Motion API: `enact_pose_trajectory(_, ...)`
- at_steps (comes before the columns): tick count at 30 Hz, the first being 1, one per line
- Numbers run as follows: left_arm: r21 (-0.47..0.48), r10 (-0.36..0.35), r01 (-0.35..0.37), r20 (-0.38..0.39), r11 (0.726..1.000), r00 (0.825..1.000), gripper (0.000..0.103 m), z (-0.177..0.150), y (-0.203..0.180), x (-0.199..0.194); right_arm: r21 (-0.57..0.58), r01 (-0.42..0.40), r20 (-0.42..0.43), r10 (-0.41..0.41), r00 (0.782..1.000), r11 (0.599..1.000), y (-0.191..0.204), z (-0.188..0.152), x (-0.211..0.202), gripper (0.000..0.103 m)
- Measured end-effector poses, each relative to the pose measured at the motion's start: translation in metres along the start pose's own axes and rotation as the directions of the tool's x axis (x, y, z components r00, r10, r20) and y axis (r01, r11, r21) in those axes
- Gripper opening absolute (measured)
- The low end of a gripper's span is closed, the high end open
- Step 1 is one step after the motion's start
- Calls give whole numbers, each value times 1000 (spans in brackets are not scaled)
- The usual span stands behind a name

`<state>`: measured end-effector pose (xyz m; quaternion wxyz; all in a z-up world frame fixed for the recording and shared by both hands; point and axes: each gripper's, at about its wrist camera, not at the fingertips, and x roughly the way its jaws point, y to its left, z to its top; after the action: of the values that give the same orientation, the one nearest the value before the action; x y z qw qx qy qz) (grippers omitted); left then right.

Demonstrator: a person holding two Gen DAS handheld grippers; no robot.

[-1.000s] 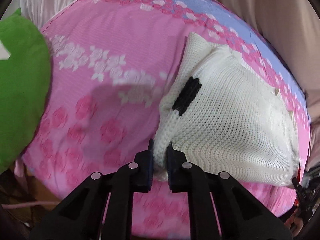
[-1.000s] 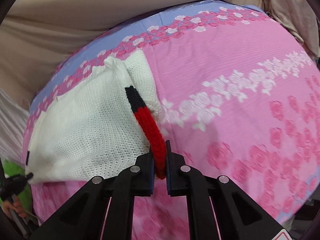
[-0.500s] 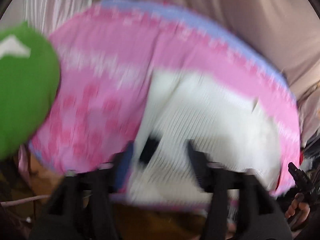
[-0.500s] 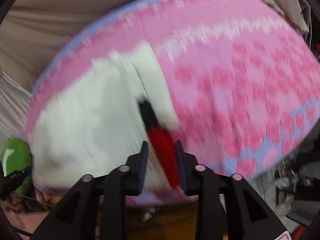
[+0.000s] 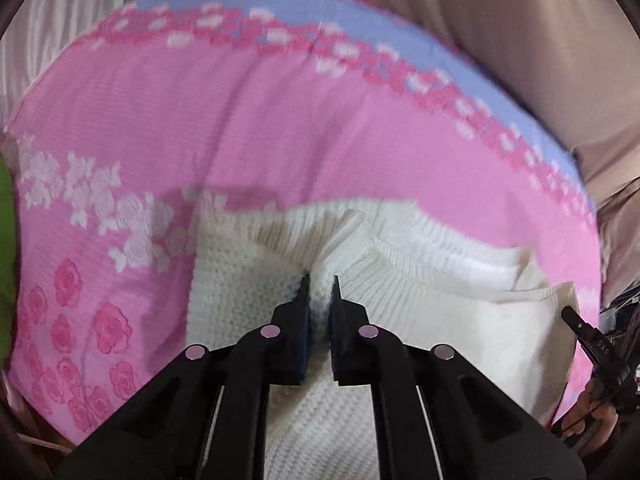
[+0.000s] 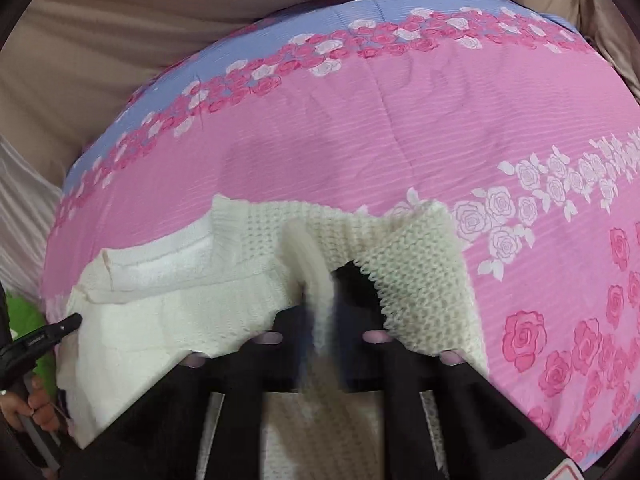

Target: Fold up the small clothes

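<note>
A small white knit sweater (image 5: pixel 440 320) lies on the pink rose-print bed cover (image 5: pixel 200 128). My left gripper (image 5: pixel 319 286) is shut on a pinch of its knit near the left edge, with fabric bunched up between the fingers. In the right wrist view the sweater (image 6: pixel 160 320) spreads to the left, and my right gripper (image 6: pixel 324 300) is shut on a fold of white knit; the fabric drapes over the fingers and hides their tips. Each gripper shows at the edge of the other's view.
The bed cover (image 6: pixel 400 128) has a blue band with roses along its far edge. Beige fabric (image 6: pixel 120 40) lies behind the bed. A green cushion (image 5: pixel 6 240) sits at the left edge of the bed.
Both grippers let go of the sleeve ends, opened, moved in over the sweater and shut again on its white knit. The red and black sleeve cuffs are out of sight now.
</note>
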<state>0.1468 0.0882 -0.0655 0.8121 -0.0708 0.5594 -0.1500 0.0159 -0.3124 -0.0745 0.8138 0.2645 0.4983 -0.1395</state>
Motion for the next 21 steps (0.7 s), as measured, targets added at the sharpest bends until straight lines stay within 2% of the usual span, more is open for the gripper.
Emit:
enact_pose_trajectory(3, 14, 14, -16, 79, 1000, 997, 7, 12, -6, -24, 5, -57, 143, 56, 988, 998, 2, 6, -46, 7)
enact_pose_trajectory(6, 24, 69, -70, 57, 997, 996, 7, 28, -5, -1, 35, -56, 216, 48, 975, 998, -8, 19, -66, 7)
enact_pose_trajectory(9, 54, 154, -152, -36, 987, 987, 7, 27, 0, 52, 77, -12, 139, 1, 990, 997, -25, 33, -30, 6)
enact_pose_trajectory(11, 81, 164, -164, 5, 983, 986, 7, 24, 0, 57, 103, 17, 41, -21, 999, 994, -38, 33, 10, 6)
enact_pose_trajectory(12, 86, 169, -169, 3, 982, 986, 7, 24, -2, 56, 100, 1, 35, -4, 999, 995, -41, 32, 21, 5)
enact_pose_trajectory(14, 86, 163, -162, -6, 983, 987, 10, 26, -3, 52, 107, -7, 38, 3, 999, 994, -39, 32, 17, 6)
enact_pose_trajectory(16, 58, 134, -135, 18, 989, 991, 12, 23, -3, 34, 101, -5, 42, 1, 999, 995, -33, 32, 5, 10)
enact_pose_trajectory(17, 42, 131, -133, 46, 990, 990, 12, 20, -3, 19, 90, 23, 80, -30, 996, 996, -28, 30, -8, 10)
enact_pose_trajectory(18, 42, 127, -130, 65, 991, 990, 11, 15, -4, 5, 86, 48, 128, -59, 990, 995, -26, 27, -23, 19)
enact_pose_trajectory(19, 61, 115, -120, 83, 991, 990, 11, 9, -10, -9, 90, 64, 178, -80, 981, 994, -22, 20, -41, 24)
enact_pose_trajectory(20, 76, 102, -109, 88, 991, 991, 11, 6, -16, -14, 91, 49, 205, -67, 977, 995, -17, 12, -55, 24)
enact_pose_trajectory(21, 105, 75, -84, 85, 991, 994, 11, -1, -28, -22, 76, 4, 205, -20, 979, 997, -9, 3, -64, 23)
